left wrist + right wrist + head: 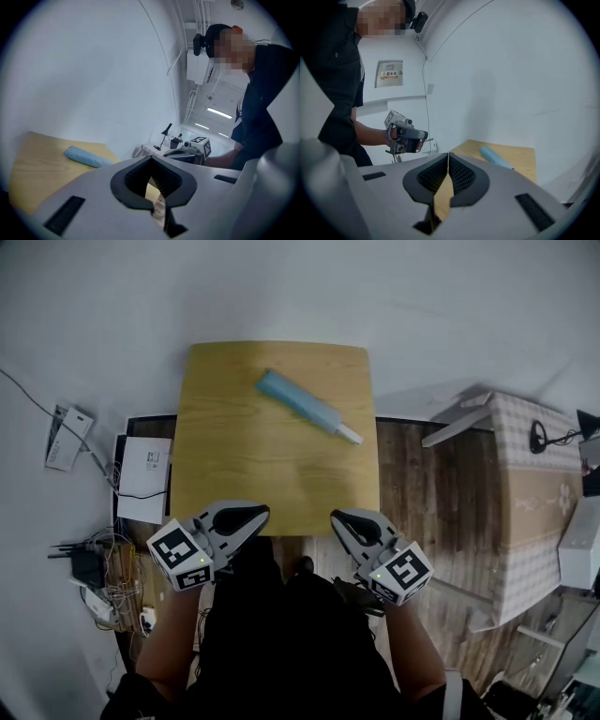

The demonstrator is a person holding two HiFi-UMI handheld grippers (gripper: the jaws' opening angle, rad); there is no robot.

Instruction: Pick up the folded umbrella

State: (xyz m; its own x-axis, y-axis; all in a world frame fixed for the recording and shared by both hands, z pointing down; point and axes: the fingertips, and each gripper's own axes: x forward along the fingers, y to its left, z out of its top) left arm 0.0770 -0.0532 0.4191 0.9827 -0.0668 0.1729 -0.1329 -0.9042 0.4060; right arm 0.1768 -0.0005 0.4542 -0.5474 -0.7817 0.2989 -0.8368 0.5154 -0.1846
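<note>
While the task's item lies untouched, the wooden tabletop [234,465] is the largest surface in the head view: square, light-grained and set against a pale wall. To its right, on the dark plank floor, stands a lower unit under a checked cloth [530,512]. To its left, a white box [143,468] and a tangle of cables [108,577] lie on the floor.

The person, in dark clothing, stands at the near edge of the tabletop with one tool in each hand. The left hand-held gripper [263,513] hovers over the near edge, left of its middle. Its own view shows the ribbed pads pressed together at the tips, with nothing pinched between them. The right hand-held gripper [336,517] hovers over the near edge close to the near right corner. Its jaws are likewise pressed together and hold nothing. Each tool carries a marker cube at its rear.

The folded umbrella [305,405] is light blue and lies flat on the tabletop. It rests diagonally, toward the far edge and nearer the far right corner. Its white end [349,435] points toward the right edge. It is well apart from both tools.
</note>
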